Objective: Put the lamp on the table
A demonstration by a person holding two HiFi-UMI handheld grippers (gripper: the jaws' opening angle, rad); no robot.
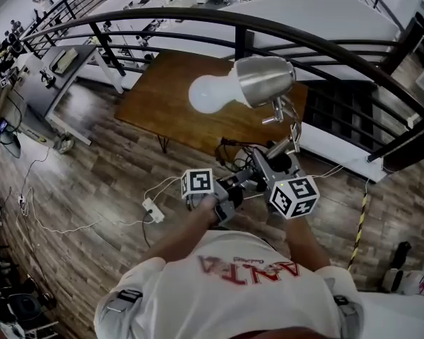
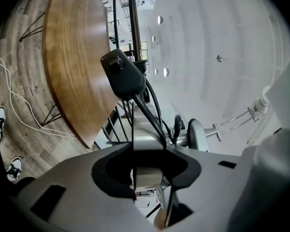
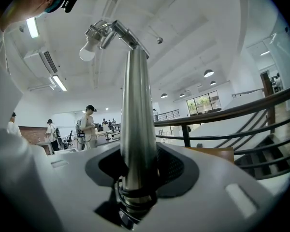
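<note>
Chrome lamp (image 1: pixel 265 80) is mid-carry, held aloft just short of the wooden table (image 1: pixel 162 97). The right gripper (image 3: pixel 137 173) is clamped on its stem (image 3: pixel 135 105). The left gripper (image 2: pixel 147 166) grips its silver lower part wide. Next, likely: reach over the tabletop and lower it upright.

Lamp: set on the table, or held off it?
Held off it: the lamp is in the air, its stem clamped in the right gripper.

Plank floor (image 1: pixel 85 168) all around, with a white power strip (image 1: pixel 153 210) lying at eight o'clock. A curved black railing (image 1: pixel 283 32) arcs across twelve, a wooden table (image 1: pixel 162 111) just inside it. Grey desks (image 1: pixel 53 76) at ten. Overhead, white ceiling (image 3: pixel 193 28), round lights (image 3: pixel 209 73), windows (image 3: pixel 201 103) at three.
</note>
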